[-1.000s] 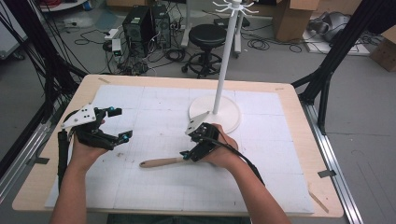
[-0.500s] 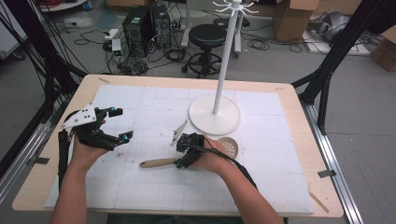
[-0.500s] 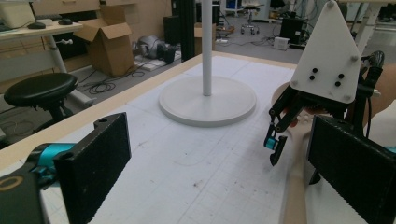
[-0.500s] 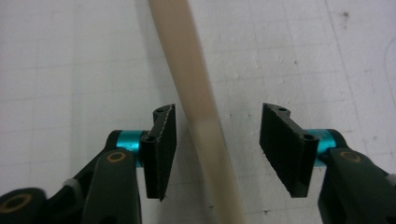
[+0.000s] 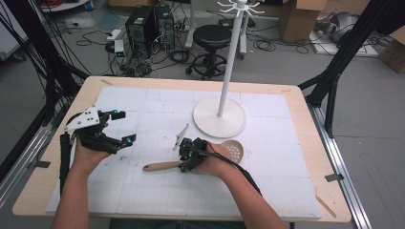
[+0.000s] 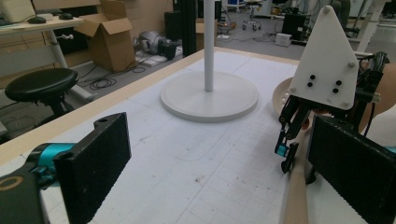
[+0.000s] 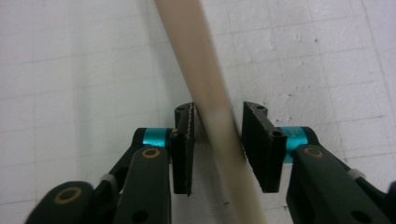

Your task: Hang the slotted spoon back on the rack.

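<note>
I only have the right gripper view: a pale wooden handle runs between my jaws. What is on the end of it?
Observer: A round perforated spoon bowl, resting on the white mat.
Operator: Anything close to that bowl?
Observer: The white stand's round base sits just beyond it, with a thin pole rising from its centre.
Operator: Where is the left gripper?
Observer: The left gripper is over the mat's left side, jaws open with nothing between them, apart from the handle.
</note>
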Demonstrator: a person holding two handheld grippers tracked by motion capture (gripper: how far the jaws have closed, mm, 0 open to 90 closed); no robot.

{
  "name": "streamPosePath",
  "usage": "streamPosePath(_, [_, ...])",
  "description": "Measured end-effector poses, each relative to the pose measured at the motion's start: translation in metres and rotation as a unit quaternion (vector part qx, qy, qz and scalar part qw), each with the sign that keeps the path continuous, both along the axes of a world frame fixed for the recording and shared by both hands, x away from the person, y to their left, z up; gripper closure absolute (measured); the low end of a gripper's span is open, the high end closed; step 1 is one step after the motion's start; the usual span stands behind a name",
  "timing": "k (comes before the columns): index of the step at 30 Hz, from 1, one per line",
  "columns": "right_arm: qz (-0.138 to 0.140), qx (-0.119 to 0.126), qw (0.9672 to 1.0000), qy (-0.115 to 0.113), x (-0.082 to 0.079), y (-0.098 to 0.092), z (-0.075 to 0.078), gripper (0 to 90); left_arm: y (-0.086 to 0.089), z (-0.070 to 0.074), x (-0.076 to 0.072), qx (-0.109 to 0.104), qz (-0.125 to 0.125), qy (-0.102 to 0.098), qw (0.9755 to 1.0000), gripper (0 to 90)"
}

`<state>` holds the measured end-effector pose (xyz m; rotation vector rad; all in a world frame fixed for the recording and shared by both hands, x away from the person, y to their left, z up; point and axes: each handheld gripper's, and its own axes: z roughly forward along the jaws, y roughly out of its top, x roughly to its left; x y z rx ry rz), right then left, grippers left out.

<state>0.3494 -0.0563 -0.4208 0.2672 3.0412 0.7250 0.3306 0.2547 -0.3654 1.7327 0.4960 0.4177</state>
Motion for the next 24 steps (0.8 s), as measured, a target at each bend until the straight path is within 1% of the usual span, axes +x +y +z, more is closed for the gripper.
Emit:
streamPosePath(8, [0.002, -0.006, 1.0, -0.007, -0.0014, 0.0006, 0.0007, 69.2, 0.0, 0.0002, -0.0003, -0.001, 0.0, 0.0, 1.0, 7.0])
streamPosePath(13, [-0.003, -0.011, 0.9999, -0.002, -0.0015, -0.0015, 0.0016, 74.9, 0.0008, 0.0001, 0.0001, -0.002, 0.0, 0.0, 1.0, 7.0])
streamPosePath(17, [-0.011, -0.01, 0.9999, 0.005, -0.0006, -0.0021, 0.0014, 75.0, 0.0005, -0.0002, 0.0003, 0.0, -0.001, 0.001, 1.0, 7.0])
streamPosePath(18, [-0.01, -0.009, 0.9999, 0.001, -0.0001, -0.002, 0.0013, 75.1, 0.0004, -0.0002, 0.0002, 0.0, -0.001, 0.001, 1.0, 7.0])
streamPosePath(19, [-0.013, -0.011, 0.9998, 0.004, -0.001, -0.0018, 0.0015, 75.1, 0.0004, -0.0001, 0.0002, 0.0, -0.001, 0.001, 1.0, 7.0])
streamPosePath(21, [-0.009, -0.01, 0.9999, -0.001, -0.0011, -0.0021, 0.0015, 75.2, 0.0007, 0.0, 0.0001, -0.001, -0.001, 0.0, 1.0, 7.0])
streamPosePath(24, [-0.006, 0.002, 1.0, -0.002, -0.001, -0.0053, 0.0008, 75.2, 0.0017, 0.0002, 0.0003, -0.002, 0.0, 0.0, 1.0, 7.0])
